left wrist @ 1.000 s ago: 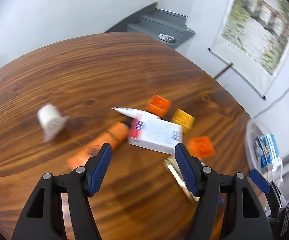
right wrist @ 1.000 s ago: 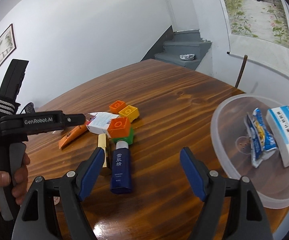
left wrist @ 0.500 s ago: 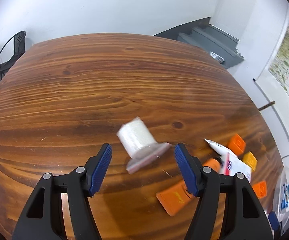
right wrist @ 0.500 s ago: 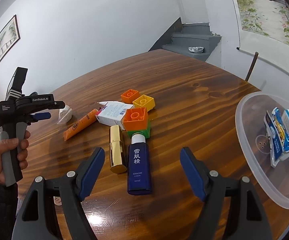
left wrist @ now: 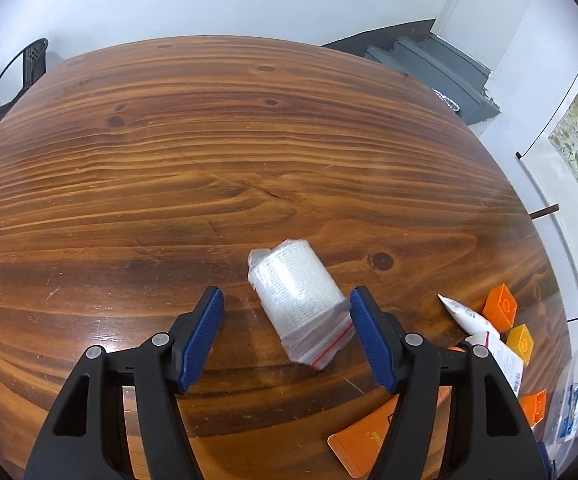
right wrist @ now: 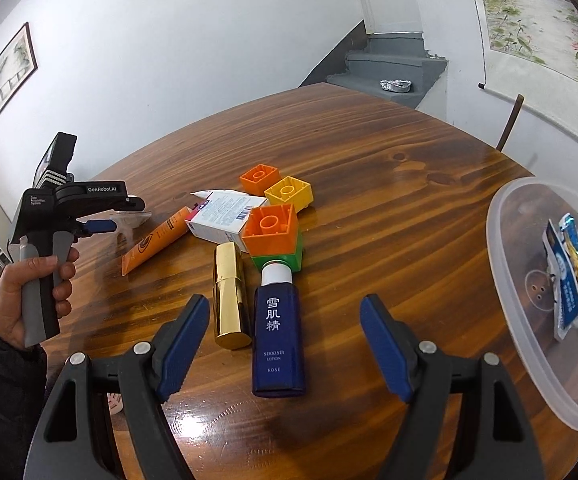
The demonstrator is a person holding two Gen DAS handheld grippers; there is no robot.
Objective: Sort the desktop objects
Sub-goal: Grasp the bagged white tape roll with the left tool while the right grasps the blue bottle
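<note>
White bandage roll (left wrist: pixel 295 298) in its clear bag now sits between your left gripper (left wrist: pixel 285 338) fingers, which stand wide and untouched; a second ago they framed the box pile. Right gripper (right wrist: pixel 281 346) hangs wide over the blue lotion bottle (right wrist: pixel 277 330), mid-tabletop.

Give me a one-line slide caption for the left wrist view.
Open left gripper poised around a bagged white gauze roll on the wooden table.

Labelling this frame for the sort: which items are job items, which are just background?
Job items: bagged gauze roll, blue lotion bottle, gold tube, orange tube, white box, toy blocks, clear bin.

Background: wall scroll, stairs, foil, chairs.
</note>
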